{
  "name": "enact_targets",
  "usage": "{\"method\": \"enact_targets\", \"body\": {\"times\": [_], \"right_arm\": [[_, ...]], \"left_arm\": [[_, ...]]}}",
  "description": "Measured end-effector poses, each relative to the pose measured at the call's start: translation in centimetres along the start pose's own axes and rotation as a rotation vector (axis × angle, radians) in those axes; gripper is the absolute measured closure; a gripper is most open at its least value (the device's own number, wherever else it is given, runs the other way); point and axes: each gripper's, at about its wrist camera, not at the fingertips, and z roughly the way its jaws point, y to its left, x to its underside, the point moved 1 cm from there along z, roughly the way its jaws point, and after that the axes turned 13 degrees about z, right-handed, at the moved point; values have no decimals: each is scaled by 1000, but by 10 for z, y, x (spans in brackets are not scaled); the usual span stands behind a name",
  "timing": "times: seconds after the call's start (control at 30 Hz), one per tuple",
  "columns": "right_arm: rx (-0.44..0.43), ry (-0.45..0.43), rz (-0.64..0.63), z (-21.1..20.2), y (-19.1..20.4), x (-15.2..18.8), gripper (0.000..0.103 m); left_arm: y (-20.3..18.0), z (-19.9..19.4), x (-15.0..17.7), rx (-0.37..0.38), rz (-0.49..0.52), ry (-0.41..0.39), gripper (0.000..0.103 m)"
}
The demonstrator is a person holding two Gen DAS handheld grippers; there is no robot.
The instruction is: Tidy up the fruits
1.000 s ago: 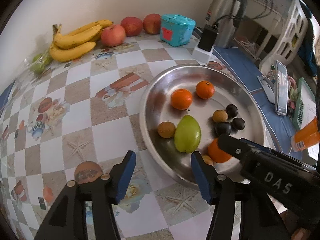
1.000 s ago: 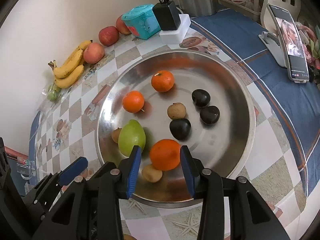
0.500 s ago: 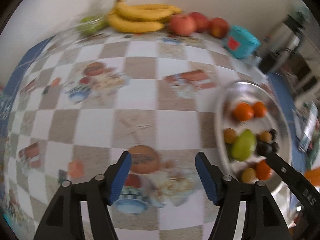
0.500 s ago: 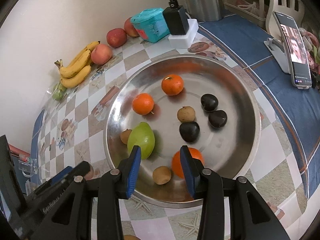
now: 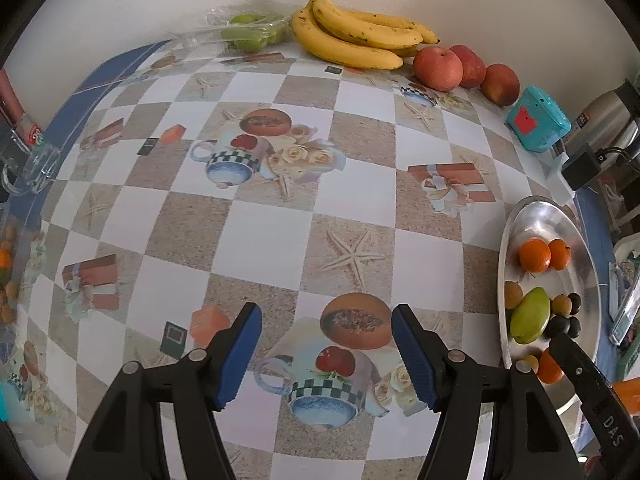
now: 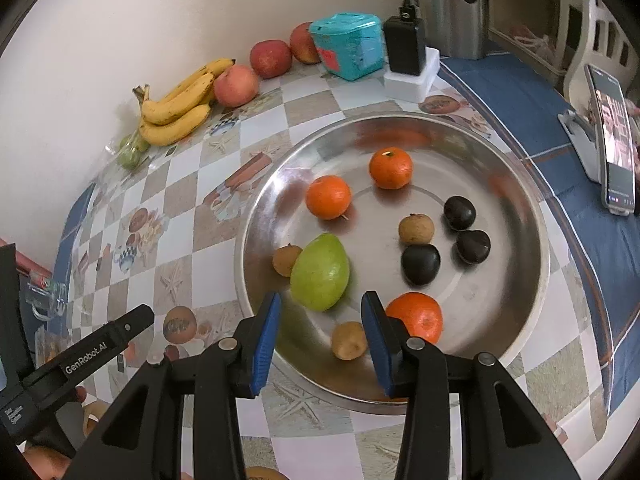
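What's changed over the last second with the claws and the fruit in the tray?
The left claw swung off the metal tray over bare tablecloth, its jaws opening wider, empty. The right claw drew back off the near orange, which now sits right of it, not gripped. The fruit stayed put.

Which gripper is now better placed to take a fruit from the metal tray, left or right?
Right. The right gripper hangs open over the tray, near the green fruit. The left gripper, also open, faces bare tablecloth beside the tray.
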Motion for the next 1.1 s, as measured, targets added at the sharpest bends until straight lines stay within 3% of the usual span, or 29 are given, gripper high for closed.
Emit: {"method": "enact_targets", "body": {"times": [0.27,0.33,0.37,0.4,0.83,1.1], "right_arm": [[14,-1,-45,2,8,3,60],[27,-3,-61,3,10,5,44],[34,-7,-70,4,11,6,29],[38,-8,-76,4,12,6,24],[64,-23,-141,10,19,22,21],[49,-24,-169,4,24,36,20]], "left_arm": [[2,-2,3,-9,3,1,27],[4,-1,4,-32,-2,6,11],[5,0,4,-41,-4,7,6],[6,0,5,-56,-6,7,0],[9,0,12,-180,73,9,0],[11,-17,24,-291,95,-35,0]]}}
